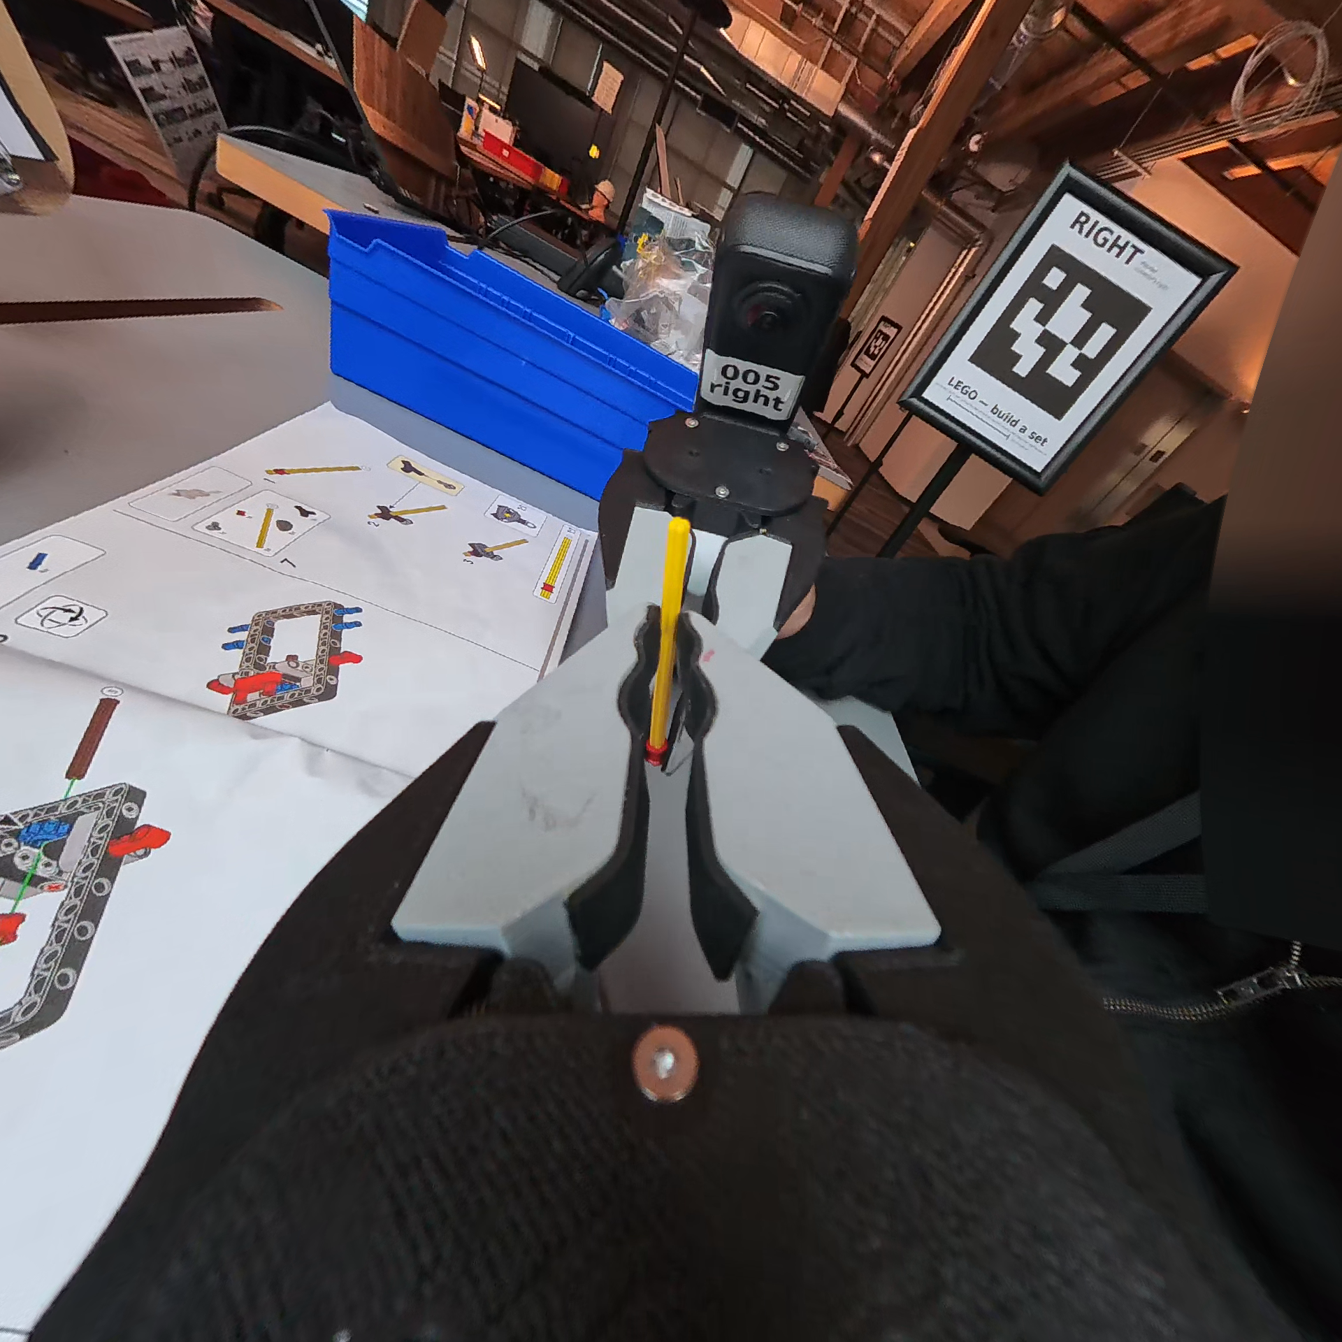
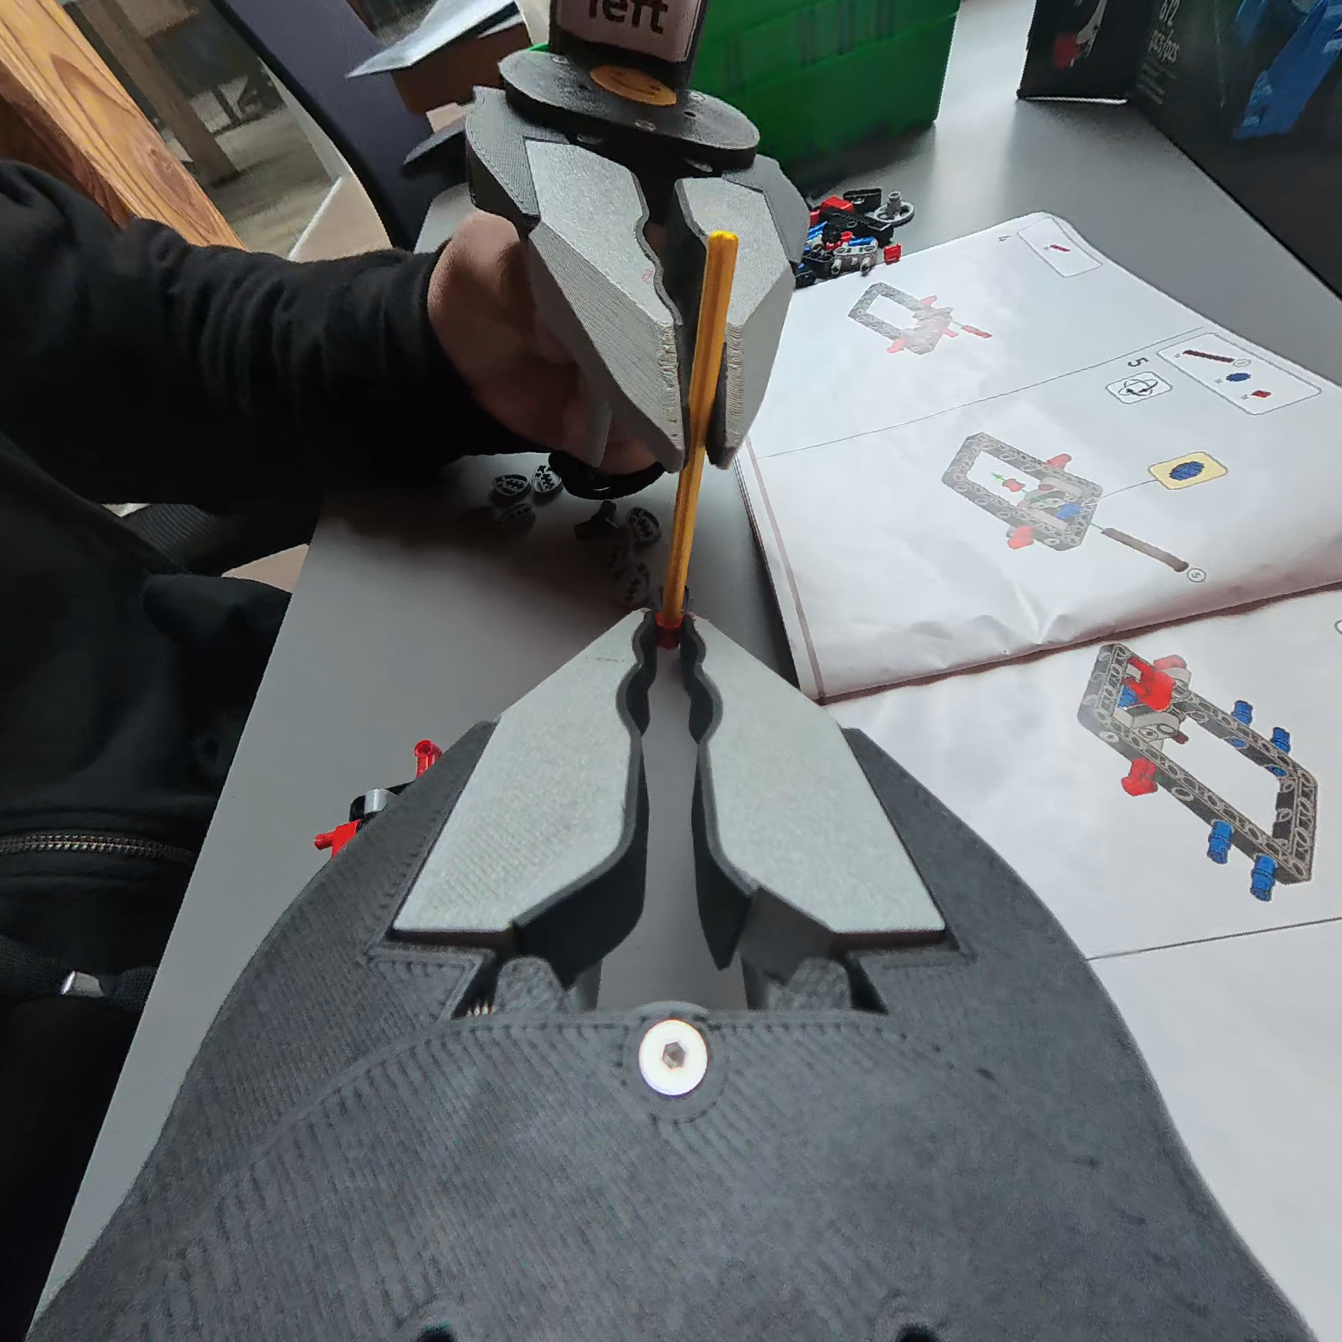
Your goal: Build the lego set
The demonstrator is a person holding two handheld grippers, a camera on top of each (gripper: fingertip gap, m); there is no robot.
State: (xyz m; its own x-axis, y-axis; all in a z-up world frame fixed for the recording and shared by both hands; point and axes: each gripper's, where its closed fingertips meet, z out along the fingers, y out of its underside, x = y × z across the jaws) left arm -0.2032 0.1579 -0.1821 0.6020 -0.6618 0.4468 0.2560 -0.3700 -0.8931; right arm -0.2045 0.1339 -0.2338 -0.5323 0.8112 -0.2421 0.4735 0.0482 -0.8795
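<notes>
My left gripper [image 1: 664,621] is shut on a long yellow axle [image 1: 672,581] and grips it partway along its length. A small red bush [image 2: 668,630] sits on the axle's [image 2: 686,523] lower end, and my right gripper [image 2: 667,624] is shut on it at the fingertips. The two grippers face each other above the grey table's near edge. In the right wrist view the left gripper [image 2: 701,450] points down at the axle. In the left wrist view the right gripper [image 1: 715,581] is partly hidden behind my left fingers, and the red bush [image 1: 656,755] shows through their gap.
An open instruction booklet [image 2: 1017,472] lies on the table [image 2: 407,653]. Loose parts lie in a pile [image 2: 850,232], and small black pieces [image 2: 581,523] lie under the grippers. A blue bin [image 1: 494,348], a green bin [image 2: 820,72] and a framed sign [image 1: 1067,327] stand behind. Tip to tip, the grippers are about 5 centimetres apart.
</notes>
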